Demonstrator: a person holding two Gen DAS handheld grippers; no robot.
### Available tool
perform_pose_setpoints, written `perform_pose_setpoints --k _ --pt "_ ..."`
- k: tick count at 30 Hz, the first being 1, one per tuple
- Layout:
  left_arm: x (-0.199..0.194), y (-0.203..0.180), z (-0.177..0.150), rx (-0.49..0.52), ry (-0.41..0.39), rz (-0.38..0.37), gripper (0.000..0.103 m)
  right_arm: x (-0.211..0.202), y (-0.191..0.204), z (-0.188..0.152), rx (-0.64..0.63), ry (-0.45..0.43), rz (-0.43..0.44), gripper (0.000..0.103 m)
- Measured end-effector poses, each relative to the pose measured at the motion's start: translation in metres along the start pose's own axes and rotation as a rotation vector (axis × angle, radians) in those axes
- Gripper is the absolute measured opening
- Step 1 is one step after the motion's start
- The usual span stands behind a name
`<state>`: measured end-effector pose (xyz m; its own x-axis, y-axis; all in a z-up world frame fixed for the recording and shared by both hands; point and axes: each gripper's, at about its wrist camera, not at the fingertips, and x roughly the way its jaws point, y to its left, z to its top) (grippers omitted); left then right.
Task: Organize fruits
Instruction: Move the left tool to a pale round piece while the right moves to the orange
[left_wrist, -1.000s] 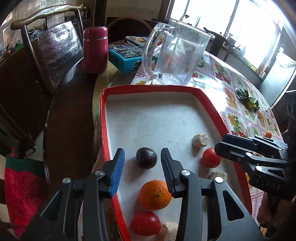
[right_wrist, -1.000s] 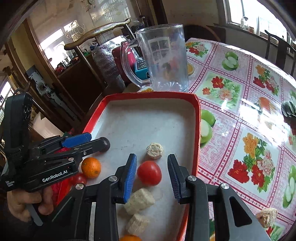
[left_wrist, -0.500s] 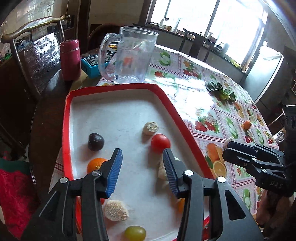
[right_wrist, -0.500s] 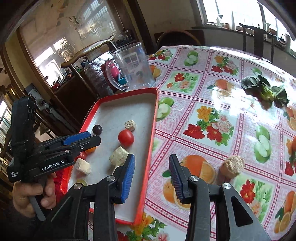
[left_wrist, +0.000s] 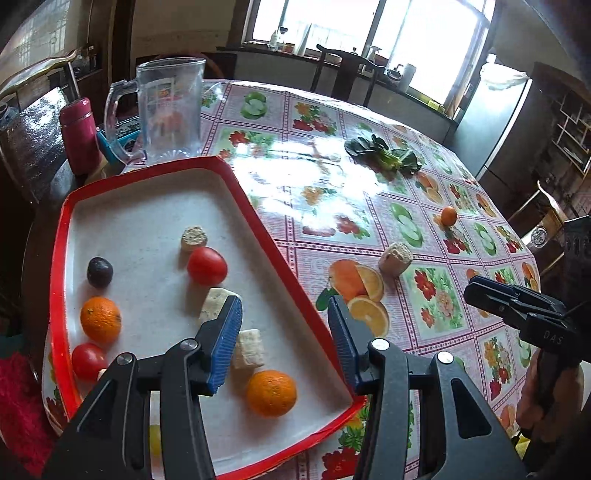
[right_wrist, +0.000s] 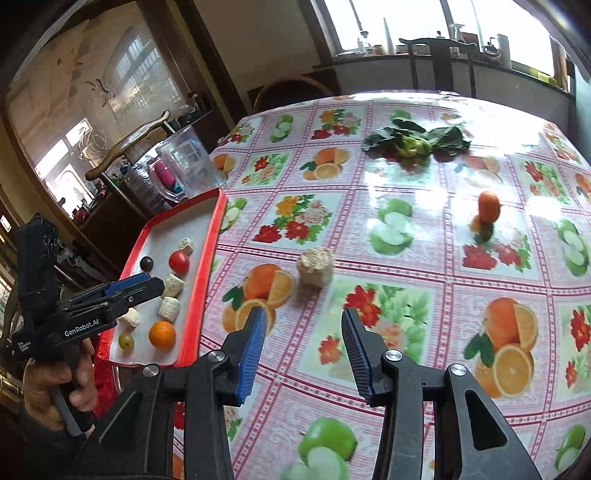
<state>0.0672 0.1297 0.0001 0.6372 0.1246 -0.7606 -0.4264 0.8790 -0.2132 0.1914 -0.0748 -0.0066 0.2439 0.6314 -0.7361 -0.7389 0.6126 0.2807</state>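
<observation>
While both jaws are opening on nothing, right gripper (right_wrist: 303, 352) should centre on the corn-cob piece (right_wrist: 315, 266) at mid-frame, squeezing gently; left gripper (left_wrist: 285, 341) hovers over the red tray (left_wrist: 55, 273).

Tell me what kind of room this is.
Most likely a home dining room or kitchen: a round table under a fruit-print tablecloth, dining chairs by the windows, and a clear pitcher beside a red tray.

Tray (left_wrist: 280, 266) left of corn piece (left_wrist: 396, 257) on tablecloth (left_wrist: 332, 192)
</observation>
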Motion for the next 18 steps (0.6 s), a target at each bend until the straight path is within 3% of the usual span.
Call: perform_pose_setpoints --k 8,18 --pt "0.01 -0.04 -0.004 0.047 0.018 -0.046 0.047 -0.019 -0.045 -0.01 0.057 -0.013 -0.058 0.045" --pt "0.021 -0.077 -0.002 0.099 0.042 -0.07 0.047 -0.026 -0.073 -0.007 0.079 -0.024 -0.081 0.045"
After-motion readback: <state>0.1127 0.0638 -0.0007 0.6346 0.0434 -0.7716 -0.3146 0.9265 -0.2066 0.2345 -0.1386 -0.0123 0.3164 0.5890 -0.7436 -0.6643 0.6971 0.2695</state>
